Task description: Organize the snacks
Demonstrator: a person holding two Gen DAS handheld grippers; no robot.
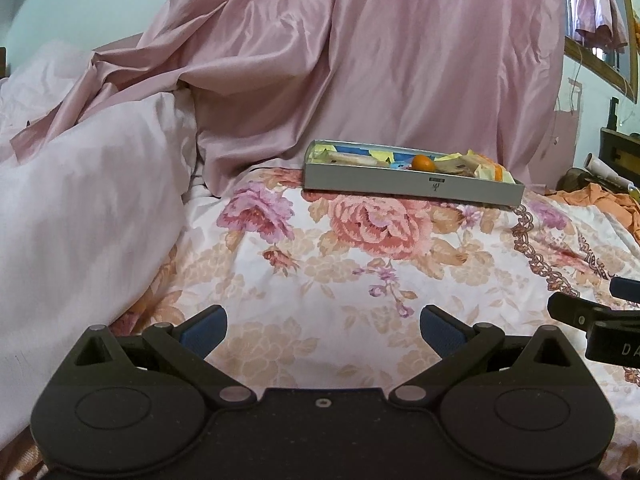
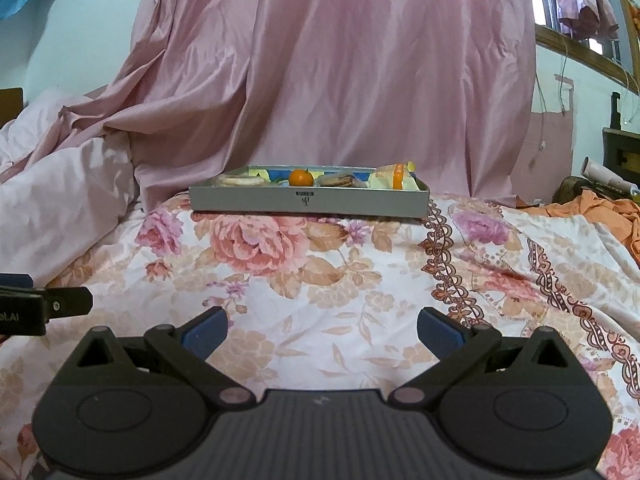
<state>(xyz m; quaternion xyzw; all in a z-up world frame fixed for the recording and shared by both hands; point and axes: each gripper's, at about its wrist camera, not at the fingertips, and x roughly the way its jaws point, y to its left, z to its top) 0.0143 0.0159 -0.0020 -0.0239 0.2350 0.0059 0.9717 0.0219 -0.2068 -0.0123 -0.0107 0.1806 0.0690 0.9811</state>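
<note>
Hovering over the floral bedspread (image 2: 320, 280), left gripper (image 1: 323, 330) and right gripper (image 2: 322, 330) both have jaws spread, empty. Snack tray (image 2: 308, 200) sits ahead, well apart, holding an orange (image 2: 301, 177).

"DA" on right claw (image 1: 612, 346), "ot.AI" (partial) on left claw (image 2: 24, 314)
</note>
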